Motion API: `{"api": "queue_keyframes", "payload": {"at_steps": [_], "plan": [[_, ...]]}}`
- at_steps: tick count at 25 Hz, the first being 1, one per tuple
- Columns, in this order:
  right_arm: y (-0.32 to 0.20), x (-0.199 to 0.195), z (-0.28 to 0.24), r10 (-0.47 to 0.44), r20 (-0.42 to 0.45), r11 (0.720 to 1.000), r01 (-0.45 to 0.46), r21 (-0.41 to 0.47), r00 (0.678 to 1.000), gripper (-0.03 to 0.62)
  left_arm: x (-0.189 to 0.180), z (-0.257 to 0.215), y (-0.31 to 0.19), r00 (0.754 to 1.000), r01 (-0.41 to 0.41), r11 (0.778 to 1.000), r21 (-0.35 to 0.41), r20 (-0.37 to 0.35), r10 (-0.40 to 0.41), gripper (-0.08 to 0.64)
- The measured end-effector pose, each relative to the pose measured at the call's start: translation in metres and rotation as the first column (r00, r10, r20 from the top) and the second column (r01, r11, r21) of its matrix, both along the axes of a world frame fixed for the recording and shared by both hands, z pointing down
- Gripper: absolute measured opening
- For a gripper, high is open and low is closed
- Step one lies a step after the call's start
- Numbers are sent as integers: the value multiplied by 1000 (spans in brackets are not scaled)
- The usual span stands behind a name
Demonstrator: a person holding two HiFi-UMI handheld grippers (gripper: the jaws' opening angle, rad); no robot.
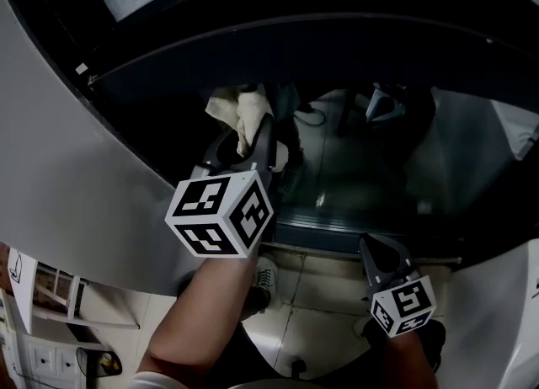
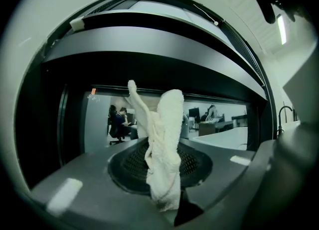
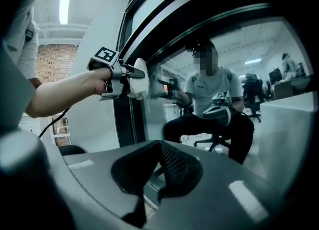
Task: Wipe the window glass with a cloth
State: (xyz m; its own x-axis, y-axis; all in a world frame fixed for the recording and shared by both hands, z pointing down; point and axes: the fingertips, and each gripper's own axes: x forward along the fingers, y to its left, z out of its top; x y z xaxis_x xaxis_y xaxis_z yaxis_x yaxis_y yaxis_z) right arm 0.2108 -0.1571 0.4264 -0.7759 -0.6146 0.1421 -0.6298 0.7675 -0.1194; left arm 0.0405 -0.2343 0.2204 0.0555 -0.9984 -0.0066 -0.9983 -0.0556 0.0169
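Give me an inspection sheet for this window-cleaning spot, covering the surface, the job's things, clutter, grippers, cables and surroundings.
Surface: window glass set in a dark frame; no marks can be made out.
Job's things: white cloth, bunched and held up at the glass near the frame.
Clutter: nothing seen.
Grippers: left hand-held gripper shut on the cloth; right hand-held gripper shut and empty, held low by the sill.
Cables: dark cable hanging below the left forearm.
Surroundings: tiled floor, brick wall, a seated person showing in the glass.
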Motion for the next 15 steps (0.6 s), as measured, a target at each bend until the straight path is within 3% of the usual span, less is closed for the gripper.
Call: {"api": "queue_keyframes", "payload": {"at_steps": [15], "plan": [[-2, 2, 14, -9, 6, 999, 10, -35, 1000, 2, 92, 12, -12, 985, -174, 984, -37, -4, 174, 110]]}}
